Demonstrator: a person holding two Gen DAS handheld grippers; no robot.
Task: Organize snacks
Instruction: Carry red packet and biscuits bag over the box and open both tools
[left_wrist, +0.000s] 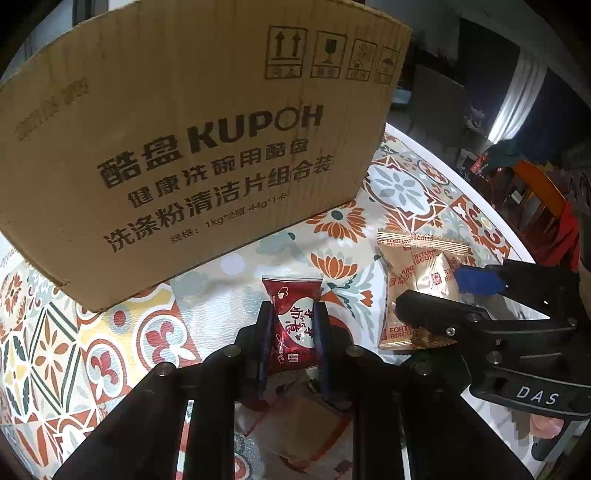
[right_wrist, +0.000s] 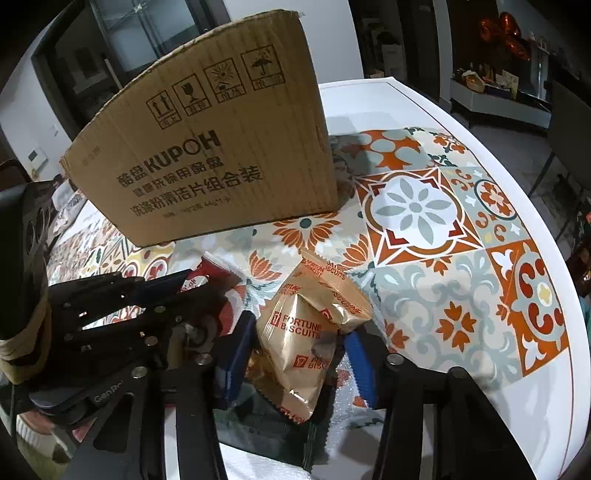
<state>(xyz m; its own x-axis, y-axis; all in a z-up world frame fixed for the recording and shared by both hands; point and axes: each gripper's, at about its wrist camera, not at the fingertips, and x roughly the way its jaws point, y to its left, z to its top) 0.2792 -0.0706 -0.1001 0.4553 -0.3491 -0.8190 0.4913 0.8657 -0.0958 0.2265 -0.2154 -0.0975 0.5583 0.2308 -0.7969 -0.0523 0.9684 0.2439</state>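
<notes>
Left gripper (left_wrist: 291, 328): clamped on the red snack packet (left_wrist: 291, 317), near centre of the table (left_wrist: 413, 184).
Right gripper (right_wrist: 299, 350): pads against the gold biscuit packet (right_wrist: 303, 332), just right of the red one.
Handling: light, crinkly, slippery film, probably with crushable biscuits inside; grip mid-body gently.
Cardboard box (left_wrist: 177, 140): far left, likely destination.

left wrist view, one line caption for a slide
Left gripper shut on red snack packet before cardboard box.
</notes>
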